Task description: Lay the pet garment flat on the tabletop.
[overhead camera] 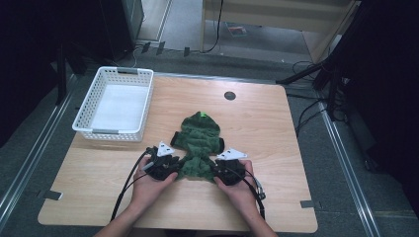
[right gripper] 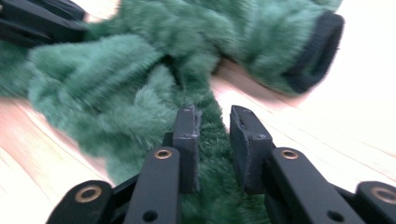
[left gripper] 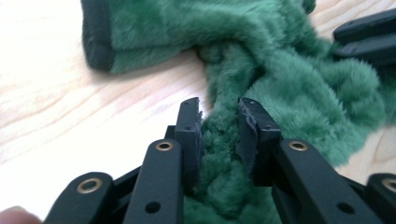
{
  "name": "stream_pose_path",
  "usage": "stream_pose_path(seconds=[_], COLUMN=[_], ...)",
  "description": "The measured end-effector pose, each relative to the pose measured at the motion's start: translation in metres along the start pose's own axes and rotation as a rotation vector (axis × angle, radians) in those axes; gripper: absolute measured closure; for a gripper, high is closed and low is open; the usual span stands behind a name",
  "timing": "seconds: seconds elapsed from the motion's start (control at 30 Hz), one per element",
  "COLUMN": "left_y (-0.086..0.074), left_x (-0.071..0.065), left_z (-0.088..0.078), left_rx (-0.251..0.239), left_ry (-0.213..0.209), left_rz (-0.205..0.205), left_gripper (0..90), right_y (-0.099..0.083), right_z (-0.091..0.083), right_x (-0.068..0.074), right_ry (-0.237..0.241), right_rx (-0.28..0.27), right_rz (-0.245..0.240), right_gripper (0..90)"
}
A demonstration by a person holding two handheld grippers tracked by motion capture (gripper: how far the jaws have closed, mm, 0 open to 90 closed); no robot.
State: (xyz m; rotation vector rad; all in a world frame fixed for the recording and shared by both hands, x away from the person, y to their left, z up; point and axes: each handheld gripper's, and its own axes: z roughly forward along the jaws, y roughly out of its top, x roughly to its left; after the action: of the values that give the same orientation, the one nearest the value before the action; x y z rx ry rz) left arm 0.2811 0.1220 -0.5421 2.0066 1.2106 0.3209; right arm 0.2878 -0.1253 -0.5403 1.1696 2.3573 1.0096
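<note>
High view had the green fleece garment (overhead camera: pixel 199 143) flat mid-table, white basket (overhead camera: pixel 115 103) empty beside it. Left gripper (left gripper: pixel 219 122) and right gripper (right gripper: pixel 214 126) each pinched its near hem. Judging: grasp done, folding and binning left.

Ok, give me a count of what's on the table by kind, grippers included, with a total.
Green fleece garment: 1
White basket: 1
Grippers, left gripper and right gripper, each clamped on the garment: 2
Total: 4

Wooden table (overhead camera: pixel 276 148) on grey floor (overhead camera: pixel 29 163), dark surroundings.
</note>
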Motion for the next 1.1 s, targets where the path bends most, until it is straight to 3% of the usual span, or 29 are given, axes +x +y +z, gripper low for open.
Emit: stream_pose_path(seconds=[0.1, 0.23, 0.33, 0.4, 0.47, 0.67, 0.8, 0.9, 1.1], left_y=[-0.002, -0.004, -0.009, -0.016, -0.024, -0.036, -0.038, -0.039, -0.039], left_x=[0.005, 0.008, 0.015, 0.018, 0.019, 0.019, 0.019, 0.019, 0.02], left_z=[-0.001, -0.013, -0.028, -0.032, -0.031, -0.027, -0.028, -0.029, -0.03], left_rx=[-0.02, -0.097, -0.129, -0.124, -0.09, -0.048, -0.055, -0.057, -0.047], left_ry=[-0.037, -0.089, -0.074, -0.085, -0.069, -0.069, -0.07, -0.075, -0.144], left_rz=[-0.02, -0.039, -0.051, -0.068, -0.055, -0.015, -0.003, 0.005, 0.012], left_gripper=[70.4, 54.4, 51.0, 49.6, 49.6, 73.6, 78.6, 80.7, 83.4], right_y=[-0.003, -0.003, -0.006, -0.012, -0.02, -0.042, -0.044, -0.044, -0.043], right_z=[-0.002, -0.012, -0.028, -0.038, -0.045, -0.046, -0.039, -0.038, -0.039], right_x=[-0.004, -0.005, -0.009, -0.015, -0.02, -0.025, -0.025, -0.028, -0.031], right_ry=[-0.013, 0.037, 0.034, 0.023, 0.031, 0.042, 0.014, -0.012, -0.053], right_rx=[-0.005, -0.064, -0.099, -0.114, -0.105, -0.052, -0.04, -0.042, -0.04], right_rz=[-0.012, 0.007, 0.03, 0.06, 0.079, 0.056, 0.04, 0.054, 0.058], right_gripper=[73.6, 65.2, 62.4, 62.4, 62.1, 62.3, 61.6, 62.8, 64.4])
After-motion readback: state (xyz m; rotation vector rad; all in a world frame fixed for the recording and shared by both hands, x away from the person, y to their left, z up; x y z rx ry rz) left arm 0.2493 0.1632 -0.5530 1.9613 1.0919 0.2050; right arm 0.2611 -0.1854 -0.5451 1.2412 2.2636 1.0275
